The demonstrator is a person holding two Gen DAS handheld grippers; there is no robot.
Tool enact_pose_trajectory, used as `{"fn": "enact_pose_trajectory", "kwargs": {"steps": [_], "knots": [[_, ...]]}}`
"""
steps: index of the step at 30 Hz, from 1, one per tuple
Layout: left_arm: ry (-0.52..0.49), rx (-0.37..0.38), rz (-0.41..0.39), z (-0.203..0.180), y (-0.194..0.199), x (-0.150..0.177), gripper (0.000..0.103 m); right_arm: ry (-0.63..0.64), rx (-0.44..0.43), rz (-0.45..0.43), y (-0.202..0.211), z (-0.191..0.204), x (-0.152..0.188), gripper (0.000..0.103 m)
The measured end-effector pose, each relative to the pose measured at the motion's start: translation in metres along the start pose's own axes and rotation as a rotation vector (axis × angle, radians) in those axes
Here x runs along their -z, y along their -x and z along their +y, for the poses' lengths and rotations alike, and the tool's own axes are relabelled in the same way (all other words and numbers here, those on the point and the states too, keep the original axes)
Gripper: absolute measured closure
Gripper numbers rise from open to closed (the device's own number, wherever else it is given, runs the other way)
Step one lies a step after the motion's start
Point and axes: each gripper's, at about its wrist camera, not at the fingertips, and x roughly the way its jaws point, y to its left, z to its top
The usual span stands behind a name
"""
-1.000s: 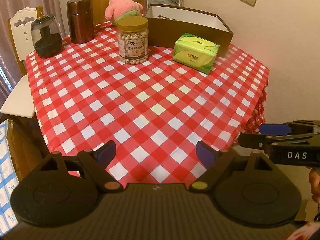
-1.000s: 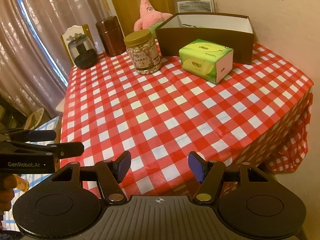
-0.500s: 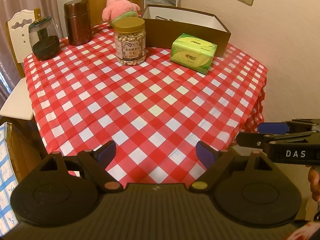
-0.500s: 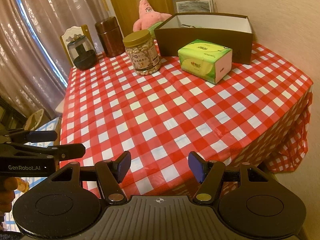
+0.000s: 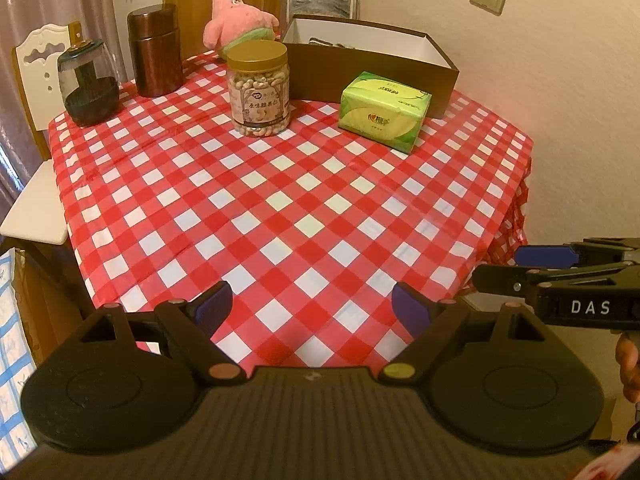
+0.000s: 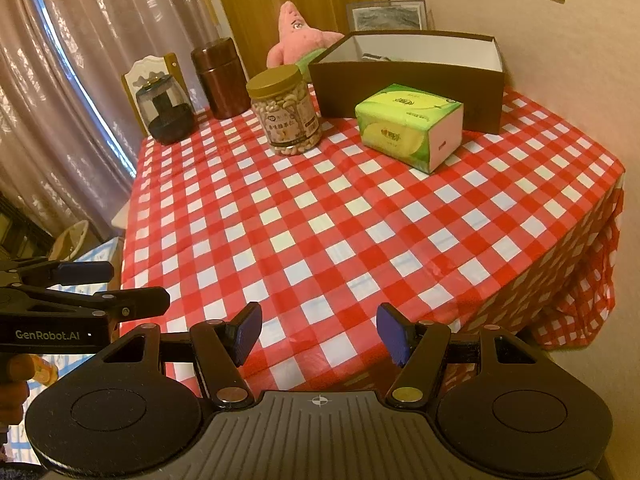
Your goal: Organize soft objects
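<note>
A pink star-shaped plush toy point(image 5: 236, 14) point(image 6: 300, 38) sits at the far edge of the table, behind a nut jar. A green soft tissue pack point(image 5: 384, 110) point(image 6: 408, 124) lies in front of an open brown box point(image 5: 372, 60) point(image 6: 408, 76). My left gripper point(image 5: 312, 306) is open and empty over the table's near edge. My right gripper point(image 6: 318, 330) is open and empty, also at the near edge, to the right of the left one. Both are far from the soft things.
A clear jar of nuts with a gold lid point(image 5: 258, 88) point(image 6: 288, 114), a dark brown canister point(image 5: 154, 50) and a glass jar with a dark base point(image 5: 88, 84) stand on the red checked tablecloth point(image 5: 280, 200). A white chair point(image 5: 36, 80) is at the left. A wall lies to the right.
Both grippers have drawn back and risen slightly, so the table objects look a little farther off. Both stay open and empty.
</note>
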Motion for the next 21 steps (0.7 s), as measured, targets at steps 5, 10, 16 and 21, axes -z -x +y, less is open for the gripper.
{"fn": "enact_pose_trajectory", "kwargs": {"steps": [5, 10, 16, 21], "knots": [[-0.005, 0.003, -0.003, -0.0034, 0.0019, -0.0004, 0.017, -0.007, 0.003, -0.006, 0.0033, -0.0019, 0.0012, 0.039], [-0.009, 0.003, -0.007, -0.0047, 0.0031, -0.0006, 0.017, -0.012, 0.005, -0.013, 0.0056, -0.0026, 0.0024, 0.039], [-0.009, 0.004, -0.007, -0.0052, 0.0039, -0.0006, 0.017, -0.011, 0.005, -0.015, 0.0062, -0.0024, 0.0030, 0.039], [-0.009, 0.004, -0.008, -0.0048, 0.0039, 0.0000, 0.017, -0.010, 0.005, -0.015, 0.0065, -0.0022, 0.0030, 0.040]]}}
